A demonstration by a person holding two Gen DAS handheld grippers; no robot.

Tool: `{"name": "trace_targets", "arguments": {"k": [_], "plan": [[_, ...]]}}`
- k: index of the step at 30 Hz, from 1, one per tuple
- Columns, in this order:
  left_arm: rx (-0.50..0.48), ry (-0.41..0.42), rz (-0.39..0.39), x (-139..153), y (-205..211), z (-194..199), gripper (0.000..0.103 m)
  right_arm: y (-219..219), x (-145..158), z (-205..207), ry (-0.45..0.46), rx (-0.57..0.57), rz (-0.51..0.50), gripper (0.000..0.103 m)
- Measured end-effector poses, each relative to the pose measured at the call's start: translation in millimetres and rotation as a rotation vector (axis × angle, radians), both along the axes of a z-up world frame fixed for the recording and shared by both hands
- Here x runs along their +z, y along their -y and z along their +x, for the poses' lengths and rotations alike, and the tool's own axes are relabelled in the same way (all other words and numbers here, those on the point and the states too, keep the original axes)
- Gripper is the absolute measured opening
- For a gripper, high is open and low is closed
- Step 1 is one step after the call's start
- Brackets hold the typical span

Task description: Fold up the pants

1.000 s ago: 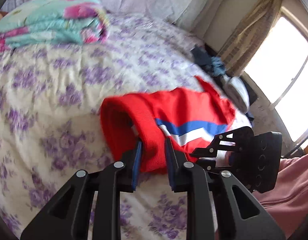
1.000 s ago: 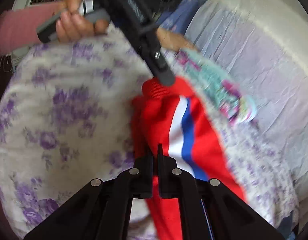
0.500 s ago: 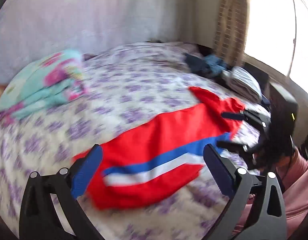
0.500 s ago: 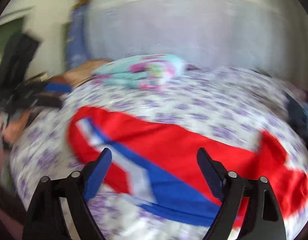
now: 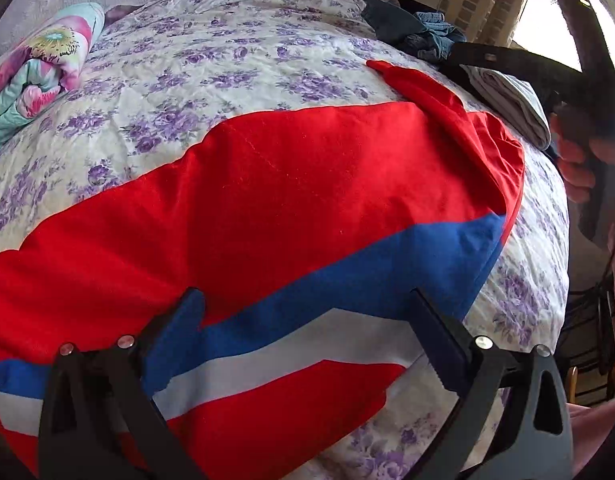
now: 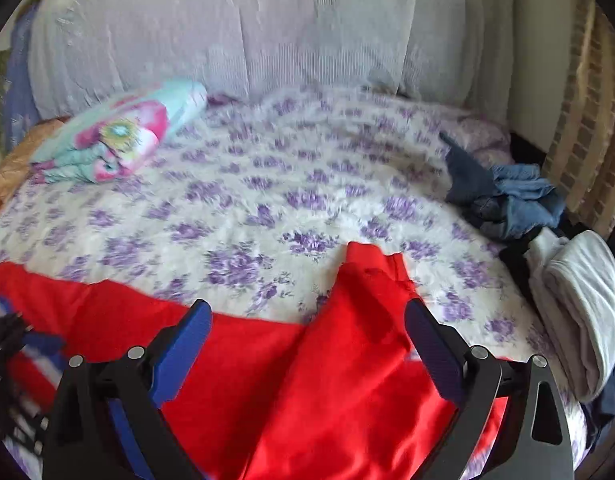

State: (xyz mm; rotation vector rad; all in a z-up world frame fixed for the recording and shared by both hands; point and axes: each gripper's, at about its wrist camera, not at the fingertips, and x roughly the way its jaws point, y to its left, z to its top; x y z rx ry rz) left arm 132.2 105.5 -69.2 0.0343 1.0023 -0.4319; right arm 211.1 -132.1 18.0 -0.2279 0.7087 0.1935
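Since a second ago you've let go: your left tongs (image 5: 307, 308) and right tongs (image 6: 307, 320) hang spread over the red pants (image 5: 291, 200), lying flat on the bed (image 5: 235, 44). Soft, light cloth; pinch the bunched right end.

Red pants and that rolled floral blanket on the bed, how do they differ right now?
The red pants lie spread out flat across the near part of the bed; the floral blanket is bundled into a thick roll at the far side by the headboard. The pants are solid red with a blue and white stripe; the blanket is pale turquoise with pink flowers. Both rest on the purple-flowered bedspread, with no gripper touching either.
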Motion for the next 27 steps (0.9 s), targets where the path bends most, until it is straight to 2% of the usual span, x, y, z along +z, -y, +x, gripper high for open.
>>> {"name": "trace_targets", "arguments": {"k": [3,5,8,11,13,15,16,18,20,22,24,25,27], "plan": [[-0.002,0.007,0.009,0.0,2.1,-0.3,0.098,-12.7,-27.0,57.6,-0.12,-0.047,-0.088,0.072],[-0.006,0.012,0.022,-1.1,4.6,0.0,0.098,-13.1,-45.7,87.7,-0.185,-0.108,-0.152,0.067],[-0.008,0.008,0.01,-0.6,3.9,1.3,0.098,-7.0,-74.9,118.6,-0.307,-0.174,-0.216,0.067],[-0.011,0.003,-0.003,0.2,1.2,0.9,0.098,-3.5,-79.7,120.2,-0.328,-0.18,-0.199,0.065],[-0.013,0.002,-0.005,0.6,0.4,0.2,0.098,1.5,-77.1,115.0,-0.335,-0.177,-0.173,0.051],[-0.015,0.003,-0.004,0.4,0.7,-0.6,0.098,11.7,-73.6,109.8,-0.348,-0.179,-0.149,0.032],[-0.015,0.004,-0.003,0.2,0.8,-0.6,0.098,20.5,-72.5,106.6,-0.359,-0.181,-0.132,0.028],[-0.016,0.005,-0.002,0.1,0.9,-0.6,0.098,35.7,-68.9,101.7,-0.374,-0.19,-0.105,0.012],[-0.016,0.006,-0.001,0.1,0.9,-0.8,0.098,50.4,-59.7,95.8,-0.373,-0.185,-0.031,0.01],[-0.019,0.01,0.001,-0.2,1.2,-1.5,0.098,66.0,-39.9,86.1,-0.331,-0.166,0.084,0.01],[-0.022,0.015,0.001,-0.4,1.5,-1.3,0.098,89.4,-9.6,66.7,-0.247,-0.141,0.247,0.01],[-0.022,0.016,-0.001,-0.4,1.5,-1.5,0.098,107.5,5.9,51.6,-0.199,-0.128,0.36,0.01],[-0.022,0.017,-0.007,-0.2,1.0,-1.5,0.098,139.3,21.1,25.0,-0.132,-0.124,0.529,0.01]]}}
